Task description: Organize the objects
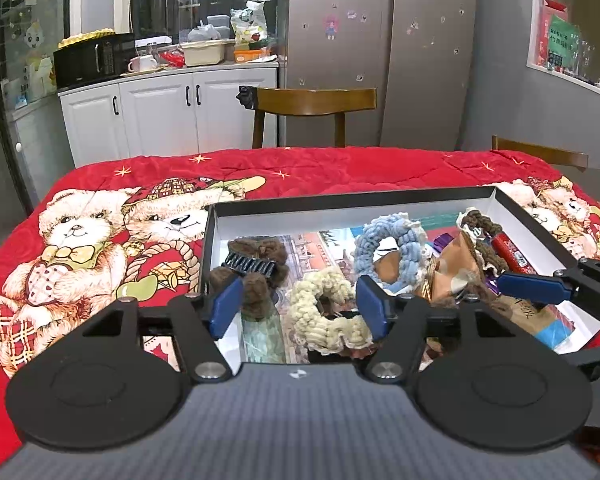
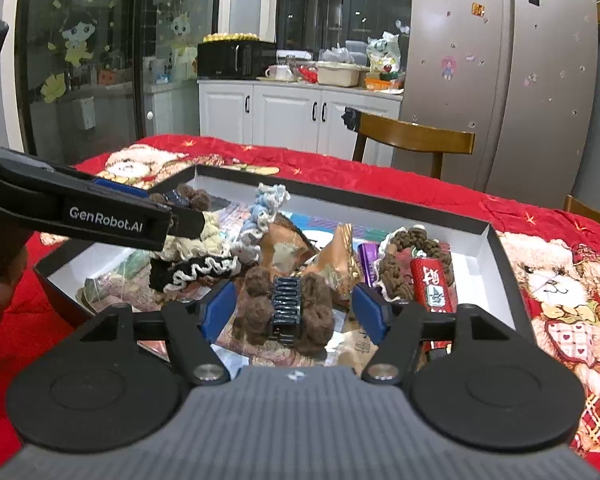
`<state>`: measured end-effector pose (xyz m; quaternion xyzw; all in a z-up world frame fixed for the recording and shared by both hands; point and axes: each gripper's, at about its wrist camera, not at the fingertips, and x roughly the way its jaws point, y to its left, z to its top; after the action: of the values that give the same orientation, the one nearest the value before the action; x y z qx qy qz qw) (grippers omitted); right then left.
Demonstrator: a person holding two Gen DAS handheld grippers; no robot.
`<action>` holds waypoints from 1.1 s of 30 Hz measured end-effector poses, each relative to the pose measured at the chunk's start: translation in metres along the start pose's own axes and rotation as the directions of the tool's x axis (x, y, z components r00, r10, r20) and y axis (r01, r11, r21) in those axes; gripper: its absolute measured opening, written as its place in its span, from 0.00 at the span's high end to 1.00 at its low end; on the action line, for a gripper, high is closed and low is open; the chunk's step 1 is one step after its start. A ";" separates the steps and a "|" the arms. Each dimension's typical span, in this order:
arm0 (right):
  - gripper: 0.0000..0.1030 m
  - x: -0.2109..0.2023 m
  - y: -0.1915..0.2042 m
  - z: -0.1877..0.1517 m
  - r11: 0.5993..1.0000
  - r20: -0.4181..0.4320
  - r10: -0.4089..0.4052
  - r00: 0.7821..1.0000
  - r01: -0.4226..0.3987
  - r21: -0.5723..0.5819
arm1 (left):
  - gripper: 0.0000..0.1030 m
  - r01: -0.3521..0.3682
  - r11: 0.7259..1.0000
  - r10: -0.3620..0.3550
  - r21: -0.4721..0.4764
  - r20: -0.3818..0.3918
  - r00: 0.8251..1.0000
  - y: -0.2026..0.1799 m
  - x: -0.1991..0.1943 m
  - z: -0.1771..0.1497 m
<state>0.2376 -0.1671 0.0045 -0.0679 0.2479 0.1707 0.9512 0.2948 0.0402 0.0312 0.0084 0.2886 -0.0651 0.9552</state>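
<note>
A shallow black box with a white inside (image 1: 340, 200) (image 2: 482, 240) lies on the red quilt and holds hair ties, clips and snack packs. My left gripper (image 1: 298, 308) stands open around a cream scrunchie (image 1: 324, 316), and its pads do not press on it. A brown fuzzy hair claw (image 1: 256, 268) lies just left of it. My right gripper (image 2: 294, 312) is open, with a second brown fuzzy hair claw (image 2: 286, 308) lying between its blue pads. The left gripper (image 2: 172, 210) reaches into the box from the left in the right wrist view.
Also in the box are a blue scrunchie (image 1: 388, 248), a brown braided scrunchie (image 2: 416, 252), a red snack bar (image 2: 434, 286), a black white-trimmed scrunchie (image 2: 196, 274) and tan packets (image 2: 336, 264). Wooden chairs (image 1: 314, 102) stand behind the table.
</note>
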 end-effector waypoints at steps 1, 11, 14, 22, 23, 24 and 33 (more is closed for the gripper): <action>0.25 -0.002 0.000 0.000 1.000 0.007 -0.002 1.000 0.002 0.002 | 0.31 0.000 1.000 0.000 0.001 0.002 1.000 -0.001 -0.002 0.000; 0.14 -0.022 -0.005 0.010 0.999 0.029 -0.017 0.999 0.016 0.046 | 0.15 -0.070 0.997 0.071 -0.027 0.014 0.997 -0.001 -0.030 0.004; 0.05 -0.031 -0.011 0.016 0.996 0.027 -0.010 1.000 0.007 0.088 | 0.10 -0.109 0.994 0.109 -0.019 0.010 0.994 -0.001 -0.044 0.005; 0.00 -0.078 -0.014 0.024 0.996 0.026 -0.044 0.999 0.042 0.076 | 0.04 -0.144 0.989 0.145 -0.033 0.022 0.989 -0.002 -0.099 0.000; 0.00 -0.085 -0.014 0.023 0.996 0.020 -0.044 0.999 0.042 0.081 | 0.03 -0.139 0.990 0.139 -0.030 0.027 0.990 -0.004 -0.107 -0.002; 0.00 -0.092 -0.014 0.023 0.995 0.013 -0.045 0.999 0.044 0.086 | 0.02 -0.134 0.991 0.135 -0.023 0.034 0.990 -0.007 -0.116 -0.005; 0.00 -0.151 0.002 0.000 0.995 -0.005 -0.087 0.996 0.087 0.052 | 0.00 -0.128 0.992 0.127 0.005 0.096 0.987 -0.032 -0.180 -0.041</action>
<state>0.1134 -0.2093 0.0789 -0.0542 0.2503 0.1226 0.9588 0.1195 0.0320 0.0968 0.0291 0.2409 -0.0057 0.9701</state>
